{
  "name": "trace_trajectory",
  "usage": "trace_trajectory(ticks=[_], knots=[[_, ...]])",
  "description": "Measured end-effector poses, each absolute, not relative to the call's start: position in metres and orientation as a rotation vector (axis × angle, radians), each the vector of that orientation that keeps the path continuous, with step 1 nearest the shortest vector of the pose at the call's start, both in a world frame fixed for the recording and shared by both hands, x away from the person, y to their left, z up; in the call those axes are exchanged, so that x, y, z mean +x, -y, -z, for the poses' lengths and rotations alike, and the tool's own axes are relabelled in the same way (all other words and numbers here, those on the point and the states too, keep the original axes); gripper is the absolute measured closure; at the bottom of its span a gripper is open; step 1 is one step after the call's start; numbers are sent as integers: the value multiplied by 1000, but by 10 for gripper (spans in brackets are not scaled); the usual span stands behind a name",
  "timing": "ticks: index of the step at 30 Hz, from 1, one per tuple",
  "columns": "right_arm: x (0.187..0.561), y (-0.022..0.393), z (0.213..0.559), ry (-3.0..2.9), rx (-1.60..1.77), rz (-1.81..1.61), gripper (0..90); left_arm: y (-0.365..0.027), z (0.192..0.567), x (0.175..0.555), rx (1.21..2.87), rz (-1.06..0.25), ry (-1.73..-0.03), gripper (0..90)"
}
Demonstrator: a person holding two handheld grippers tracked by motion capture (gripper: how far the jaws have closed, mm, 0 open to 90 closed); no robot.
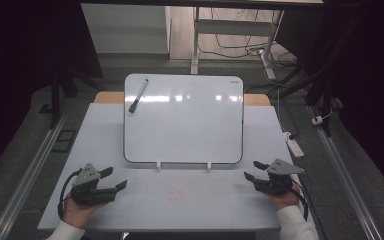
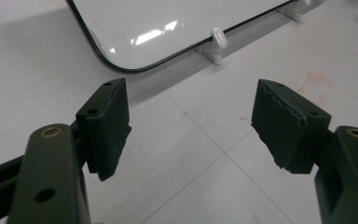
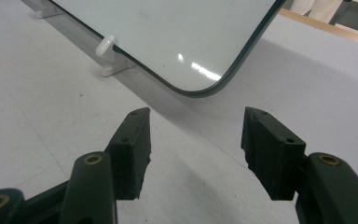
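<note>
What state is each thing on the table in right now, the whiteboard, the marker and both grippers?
Whiteboard: propped up tilted on two small white feet, surface blank.
Marker: resting on the board's upper left corner, cap on.
Left gripper: open, holding nothing, low over the table.
Right gripper: open, holding nothing, low over the table.

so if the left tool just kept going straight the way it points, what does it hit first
Probably the whiteboard: the left tool, open and empty, aims at its lower left corner across bare table. Nothing lies between them, though depth is hard to judge.
</note>
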State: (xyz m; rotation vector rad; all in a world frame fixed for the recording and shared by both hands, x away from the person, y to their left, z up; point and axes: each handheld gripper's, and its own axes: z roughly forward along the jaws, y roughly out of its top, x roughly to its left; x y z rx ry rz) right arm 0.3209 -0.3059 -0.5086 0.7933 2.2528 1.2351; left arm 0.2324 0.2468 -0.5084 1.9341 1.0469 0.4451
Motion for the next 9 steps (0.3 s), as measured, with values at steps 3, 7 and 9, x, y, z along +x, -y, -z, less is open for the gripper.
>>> trace_trajectory(ticks=[3,7,9], knots=[[320,306,508,-2251,795,-1246,425,-247,509,233,1933,-445,-1050,281],[320,305,508,-2256,789,-1246,424,-247,509,233,1934,-443,-1051,281],[320,305,508,-2256,784,-1252,425,-247,510,234,1935,-443,-1052,280]])
